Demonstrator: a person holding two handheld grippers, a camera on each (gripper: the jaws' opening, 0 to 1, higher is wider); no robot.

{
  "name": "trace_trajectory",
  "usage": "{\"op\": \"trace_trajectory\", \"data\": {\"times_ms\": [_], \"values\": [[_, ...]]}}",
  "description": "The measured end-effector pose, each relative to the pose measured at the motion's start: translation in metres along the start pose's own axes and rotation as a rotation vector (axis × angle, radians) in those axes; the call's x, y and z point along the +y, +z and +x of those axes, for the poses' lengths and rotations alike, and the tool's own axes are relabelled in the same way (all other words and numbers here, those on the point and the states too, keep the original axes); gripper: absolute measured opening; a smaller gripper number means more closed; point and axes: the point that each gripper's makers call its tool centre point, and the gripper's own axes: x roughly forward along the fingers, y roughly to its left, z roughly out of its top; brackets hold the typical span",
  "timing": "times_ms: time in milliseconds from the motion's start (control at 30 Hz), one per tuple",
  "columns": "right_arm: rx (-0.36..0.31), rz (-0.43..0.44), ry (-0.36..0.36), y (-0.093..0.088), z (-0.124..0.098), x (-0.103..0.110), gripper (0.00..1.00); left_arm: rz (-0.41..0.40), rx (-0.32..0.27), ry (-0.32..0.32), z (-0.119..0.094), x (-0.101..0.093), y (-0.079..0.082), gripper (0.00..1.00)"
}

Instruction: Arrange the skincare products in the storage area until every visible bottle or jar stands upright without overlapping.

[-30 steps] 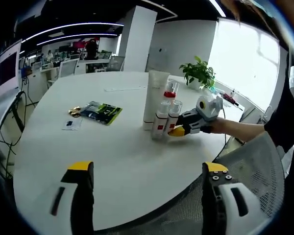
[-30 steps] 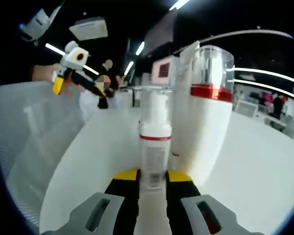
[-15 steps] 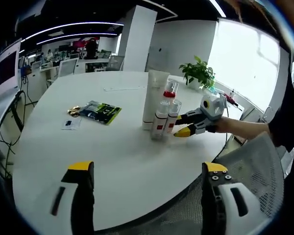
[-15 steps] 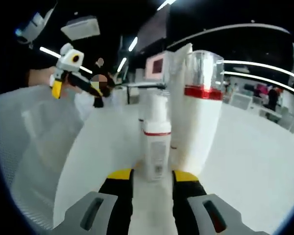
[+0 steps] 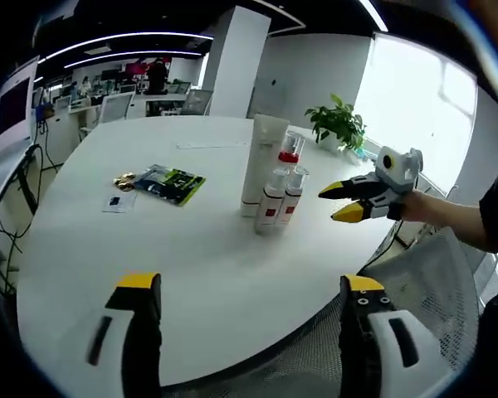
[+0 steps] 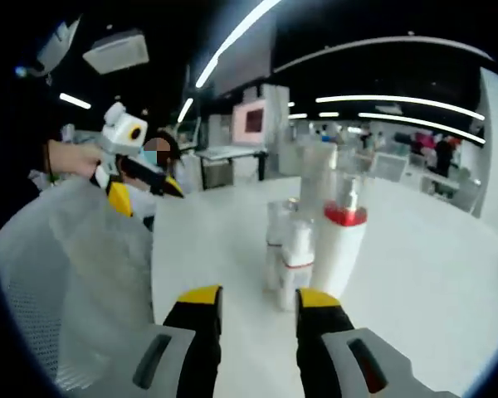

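Observation:
Several white skincare bottles stand upright in a tight cluster on the round white table [image 5: 108,274]: a tall tube [image 5: 261,157], a red-collared pump bottle [image 5: 289,156] and two small bottles [image 5: 271,199] [image 5: 292,192]. My right gripper [image 5: 342,201] hovers to the right of them, open and holding nothing. In the right gripper view its jaws [image 6: 257,300] stand apart a short way back from the small bottle [image 6: 297,265] and the pump bottle [image 6: 339,247]. My left gripper [image 5: 249,286] is wide open over the table's near edge, far from the bottles, and appears hand-held [image 6: 147,194] at the left.
A green packet [image 5: 171,184], a small gold item [image 5: 124,183] and a card [image 5: 116,203] lie left of the bottles. A potted plant [image 5: 336,124] stands at the far edge. A mesh chair [image 5: 415,282] sits by the near edge.
My right gripper has opened, let go of the small bottle and backed away from the cluster. The bottle stays upright among the others. The left gripper has barely moved.

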Motion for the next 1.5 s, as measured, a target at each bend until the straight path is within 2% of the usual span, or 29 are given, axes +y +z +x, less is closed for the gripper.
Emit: {"op": "trace_trajectory", "data": {"times_ms": [100,200,300,500,767,1000,1067,1133,1267,1367,1433,1500], "values": [[-0.021,0.024,-0.021,0.014,-0.006,0.006,0.29,-0.012,-0.009,0.008,-0.001,0.003,0.002,0.82],[-0.041,0.035,-0.033,0.032,-0.012,0.024,0.31,-0.020,-0.016,0.012,-0.001,0.005,0.004,0.82],[-0.050,0.051,-0.073,0.041,-0.013,0.032,0.35,-0.026,-0.018,0.010,-0.001,0.005,0.004,0.82],[-0.063,0.079,-0.102,0.053,-0.019,0.049,0.42,-0.026,-0.019,0.003,-0.002,0.002,0.006,0.82],[-0.046,0.119,-0.115,0.059,-0.017,0.062,0.50,-0.017,-0.028,0.020,-0.005,0.002,0.008,0.82],[-0.019,0.190,-0.140,0.060,-0.013,0.071,0.70,0.030,-0.024,0.039,-0.009,0.003,0.013,0.82],[-0.036,0.218,-0.157,0.061,-0.013,0.070,0.73,0.044,-0.024,0.041,-0.012,0.003,0.015,0.82],[-0.028,0.222,-0.156,0.059,-0.013,0.069,0.74,0.068,-0.025,0.058,-0.017,0.007,0.018,0.82],[-0.016,0.236,-0.209,0.055,-0.016,0.060,0.75,0.087,-0.034,0.084,-0.029,0.019,0.023,0.83],[-0.027,0.226,-0.213,0.056,-0.018,0.058,0.76,0.171,-0.046,0.145,-0.044,0.035,0.031,0.82],[-0.013,0.199,-0.211,0.054,-0.016,0.061,0.77,0.202,-0.045,0.152,-0.049,0.038,0.032,0.84],[0.013,0.212,-0.199,0.049,-0.012,0.063,0.80,0.204,-0.066,0.145,-0.052,0.040,0.035,0.89]]}}
